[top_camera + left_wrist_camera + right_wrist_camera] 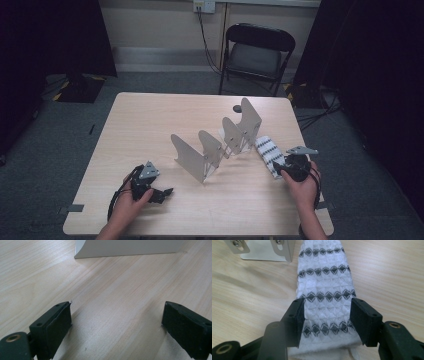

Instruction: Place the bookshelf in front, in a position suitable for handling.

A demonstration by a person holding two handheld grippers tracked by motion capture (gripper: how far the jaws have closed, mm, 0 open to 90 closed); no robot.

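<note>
— Wooden and pale, the worktop [150,130] stood in a dim room with grey floor. What lay on it at that moment?

— A rolled white towel [325,290] with rows of black diamonds lay near the right edge of the worktop, just beside the right end of a metal rack [220,142]. The right tool [281,167] was at the near end of the towel. In the right gripper view the roll sat between the two black jaws, and both pads were against its sides, so the tool was grasping the towel. The towel was resting on the wood.

— And the rack?

— It was a row of grey upright plates, going slanted from the middle of the worktop toward the far right corner. A foot of it with two screws was visible in the right gripper view, near the far end of the towel.

— Where was the other hand?

— The left tool [162,192] rested low at the near left part of the worktop, well apart from the towel. Its jaws were released and wide, with bare wood between them.

— Anything behind?

— A black folding chair [256,52] stood behind the worktop, by the wall.
</note>
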